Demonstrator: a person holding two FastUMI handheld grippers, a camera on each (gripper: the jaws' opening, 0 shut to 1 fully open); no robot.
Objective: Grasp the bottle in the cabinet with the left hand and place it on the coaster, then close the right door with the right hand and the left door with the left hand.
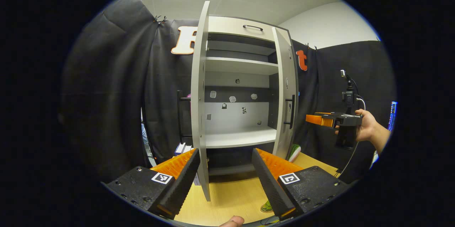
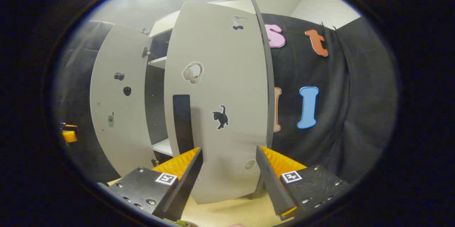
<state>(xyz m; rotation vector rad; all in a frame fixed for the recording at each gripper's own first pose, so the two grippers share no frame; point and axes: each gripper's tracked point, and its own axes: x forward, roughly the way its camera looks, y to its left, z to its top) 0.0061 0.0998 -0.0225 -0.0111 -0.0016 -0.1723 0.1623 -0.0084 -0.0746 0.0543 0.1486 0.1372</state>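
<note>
The white cabinet [image 1: 241, 136] stands on a wooden table with both doors swung open, and the shelves I can see are bare. My left gripper [image 1: 224, 184] is open, and the left door's [image 1: 198, 106] thin edge stands just inside its left finger, touching neither finger. My right gripper [image 2: 227, 184] is open too, close in front of the right door's [image 2: 220, 106] outer face, below its black handle [image 2: 182, 123]. A green patterned disc [image 1: 266, 206], perhaps the coaster, peeks out beside my left gripper's right finger. A white and green object [image 1: 294, 152] shows behind the right door [image 1: 286, 95]; I cannot tell whether it is the bottle.
In the left gripper view a hand [image 1: 366, 127] holds the right gripper [image 1: 314, 118] to the right of the cabinet. The left door's [image 2: 117, 106] inner face and a bit of the left gripper [image 2: 69, 132] show in the right gripper view. The wooden table top [image 1: 231, 195] runs before the cabinet.
</note>
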